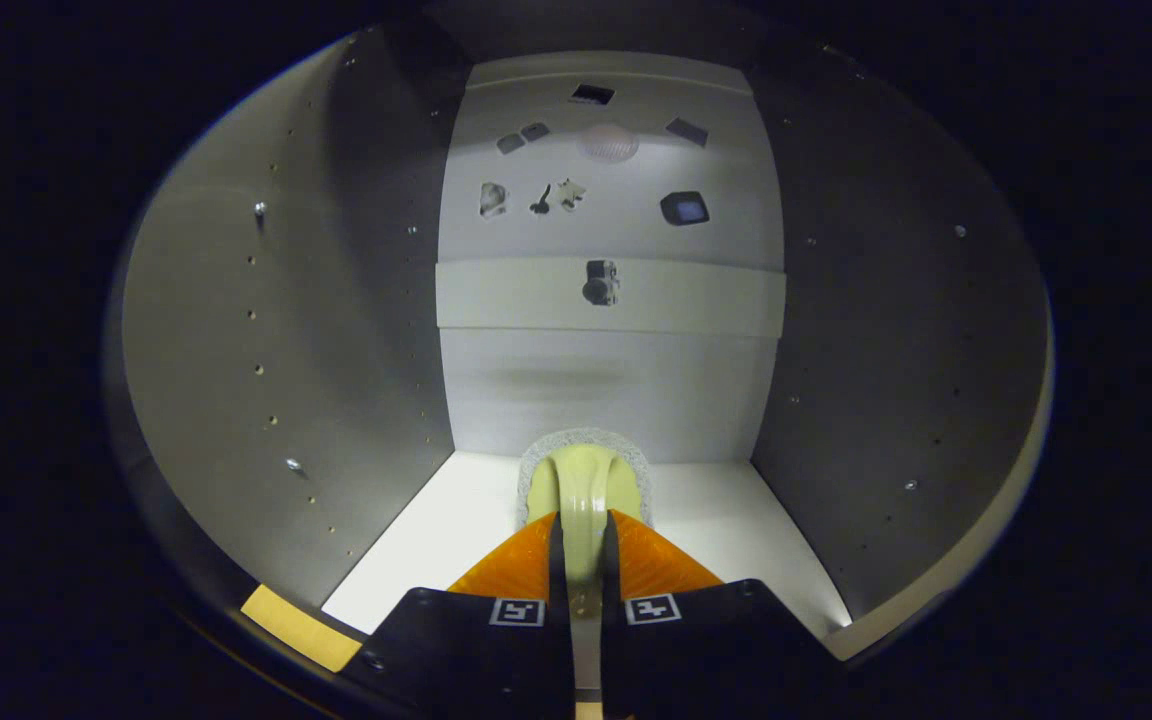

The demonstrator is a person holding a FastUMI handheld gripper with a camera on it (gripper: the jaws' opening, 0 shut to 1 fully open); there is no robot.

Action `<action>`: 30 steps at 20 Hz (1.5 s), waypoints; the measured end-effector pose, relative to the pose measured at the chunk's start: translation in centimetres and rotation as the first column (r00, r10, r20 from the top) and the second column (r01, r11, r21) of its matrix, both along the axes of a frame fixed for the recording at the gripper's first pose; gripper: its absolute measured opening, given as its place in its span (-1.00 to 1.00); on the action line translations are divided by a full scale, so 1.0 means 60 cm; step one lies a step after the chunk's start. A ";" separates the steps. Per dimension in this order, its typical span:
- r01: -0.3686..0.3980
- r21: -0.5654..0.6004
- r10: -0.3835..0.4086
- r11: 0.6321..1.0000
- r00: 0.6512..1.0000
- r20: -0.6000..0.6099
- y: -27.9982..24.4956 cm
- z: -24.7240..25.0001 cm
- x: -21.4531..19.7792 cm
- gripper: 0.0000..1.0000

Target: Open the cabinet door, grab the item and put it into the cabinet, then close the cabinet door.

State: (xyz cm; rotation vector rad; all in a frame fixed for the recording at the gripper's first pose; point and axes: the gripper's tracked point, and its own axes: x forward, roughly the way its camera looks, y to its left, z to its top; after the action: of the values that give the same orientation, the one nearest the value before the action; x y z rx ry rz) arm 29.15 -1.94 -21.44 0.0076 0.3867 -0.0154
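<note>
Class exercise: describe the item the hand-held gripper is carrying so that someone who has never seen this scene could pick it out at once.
Look inside the white cabinet, down at its bright floor. The hand-held gripper reaches in there, its orange fingers shut on a pale yellow-green brush with a fuzzy whitish rim and a slim handle running back between them. Unlike the small dark fittings on the back wall, it is large, rounded and pale.

Orange tongs (583, 530), black mounts, square markers
</note>
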 end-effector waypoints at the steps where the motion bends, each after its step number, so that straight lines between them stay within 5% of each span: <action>1: -0.001 -0.010 0.001 1.000 1.000 -0.004 -0.002 -0.006 0.003 -0.71; 5: 0.034 -0.002 -0.034 0.999 0.999 0.036 -0.022 -0.004 0.031 -0.33; 11: -0.014 0.015 0.013 1.000 0.997 0.080 -0.015 0.023 0.019 -0.14; 19: -0.166 0.001 0.159 0.986 0.943 0.291 0.056 0.192 -0.208 -0.04; 27: -0.135 0.011 0.123 0.991 0.930 0.347 0.059 0.238 -0.412 0.22; 30: -0.070 -0.024 0.074 0.997 0.932 0.354 0.046 0.252 -0.484 0.56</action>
State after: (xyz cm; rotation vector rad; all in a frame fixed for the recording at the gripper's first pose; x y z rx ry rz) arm 0.11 0.79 -6.34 -0.0145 0.0241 0.0557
